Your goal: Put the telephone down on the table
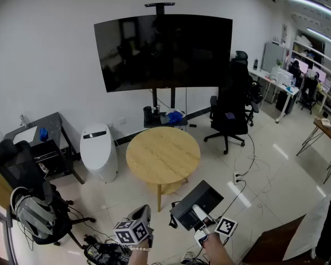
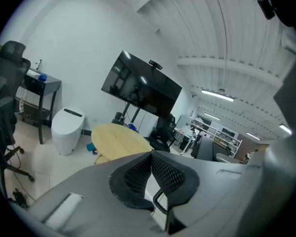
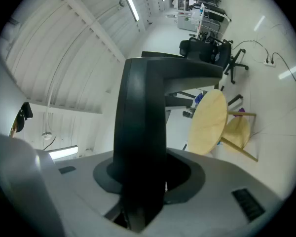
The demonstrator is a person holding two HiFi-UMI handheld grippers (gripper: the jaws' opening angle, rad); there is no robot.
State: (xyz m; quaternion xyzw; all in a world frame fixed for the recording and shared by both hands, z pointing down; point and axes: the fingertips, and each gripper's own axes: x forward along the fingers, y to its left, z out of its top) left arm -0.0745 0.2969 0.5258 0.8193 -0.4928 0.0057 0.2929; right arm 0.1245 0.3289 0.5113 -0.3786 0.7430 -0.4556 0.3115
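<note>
The telephone (image 1: 196, 203) is a black boxy set held in the air near the lower edge of the head view, short of the round wooden table (image 1: 163, 153). My right gripper (image 1: 203, 221) is shut on it. In the right gripper view the black body (image 3: 140, 132) fills the space between the jaws, and the table (image 3: 207, 125) appears tilted beyond it. My left gripper (image 1: 143, 213) hangs to the left of the telephone, apart from it. Its meshed pads (image 2: 138, 174) meet at the tips, and a coiled black cord (image 2: 159, 201) shows behind them. The table top (image 2: 116, 137) lies ahead of it.
A large dark screen on a stand (image 1: 163, 51) rises behind the table. A white toilet-like unit (image 1: 98, 148) stands left of the table, a black office chair (image 1: 231, 106) to its right. Another chair (image 1: 27, 192) and floor cables (image 1: 102, 250) sit at lower left.
</note>
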